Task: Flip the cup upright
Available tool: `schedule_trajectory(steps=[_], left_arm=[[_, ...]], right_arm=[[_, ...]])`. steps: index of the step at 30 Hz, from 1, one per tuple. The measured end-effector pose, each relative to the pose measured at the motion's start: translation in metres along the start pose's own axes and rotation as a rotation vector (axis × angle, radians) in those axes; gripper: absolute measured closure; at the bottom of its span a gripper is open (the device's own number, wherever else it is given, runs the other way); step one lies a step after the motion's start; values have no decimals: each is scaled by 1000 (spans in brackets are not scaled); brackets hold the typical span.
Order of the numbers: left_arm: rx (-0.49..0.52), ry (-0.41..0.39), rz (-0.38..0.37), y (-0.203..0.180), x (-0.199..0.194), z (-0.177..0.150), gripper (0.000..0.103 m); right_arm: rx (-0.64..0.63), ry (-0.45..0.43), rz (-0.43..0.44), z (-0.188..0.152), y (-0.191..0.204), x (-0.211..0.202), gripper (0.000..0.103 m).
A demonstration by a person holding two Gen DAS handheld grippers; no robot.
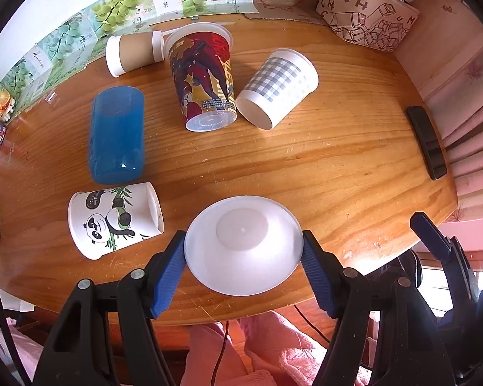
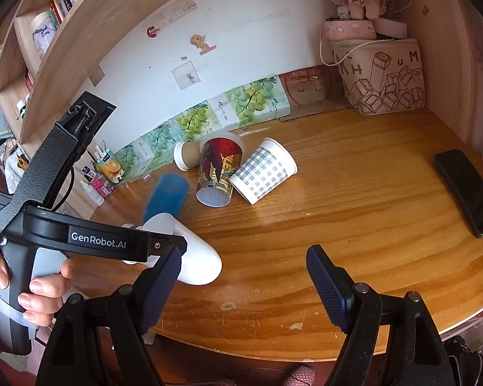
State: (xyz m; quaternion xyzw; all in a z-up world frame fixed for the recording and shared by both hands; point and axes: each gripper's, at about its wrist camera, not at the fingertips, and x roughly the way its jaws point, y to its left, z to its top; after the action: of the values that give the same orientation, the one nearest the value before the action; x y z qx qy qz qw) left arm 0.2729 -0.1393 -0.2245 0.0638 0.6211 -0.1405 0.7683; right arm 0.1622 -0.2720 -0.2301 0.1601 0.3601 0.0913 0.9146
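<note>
My left gripper (image 1: 244, 251) is shut on a plain white cup (image 1: 243, 249), its base facing the camera, held near the front edge of the wooden table (image 1: 338, 167). In the right wrist view the same white cup (image 2: 196, 257) lies tilted on its side in the left gripper. My right gripper (image 2: 243, 276) is open and empty over the table's front part. Other cups lie on their sides: a panda cup (image 1: 114, 220), a blue cup (image 1: 117, 135), a red printed cup (image 1: 203, 77), a checked cup (image 1: 277, 88) and a brown cup (image 1: 133, 51).
A black phone (image 1: 426, 141) lies near the table's right edge. A patterned bag (image 1: 367, 9) stands in the back right corner. Grape-print boxes (image 1: 112, 13) line the back wall. Small bottles (image 2: 96, 183) stand at the far left.
</note>
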Motion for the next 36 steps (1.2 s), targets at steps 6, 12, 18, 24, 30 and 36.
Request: schedule_trajectory(steps=[6,12,18,24,30,36], left_arm=[[-4,26,3,6,0,-4,29],[-6,-3,-2,15,-7,-7,25],[18,-25,-16,23,-17,-11,25],[57,-93,-32,39,-40,-30,25],[60,-180,-58,70,-67,-67,25],[18,-194,-45,113,-84,-116,24]], right_arm=[[-16,-9,-15,-4,8,-7,22],[-37,-9,-36,-11,20,-15,22],[-84,-7,-83,-18,38,-20,22],[-103,-8,-104,-26,63,-28,22],[-111,-21,-117,-35,99,-37,20],[-117,5,-102,-51,143,-48,19]])
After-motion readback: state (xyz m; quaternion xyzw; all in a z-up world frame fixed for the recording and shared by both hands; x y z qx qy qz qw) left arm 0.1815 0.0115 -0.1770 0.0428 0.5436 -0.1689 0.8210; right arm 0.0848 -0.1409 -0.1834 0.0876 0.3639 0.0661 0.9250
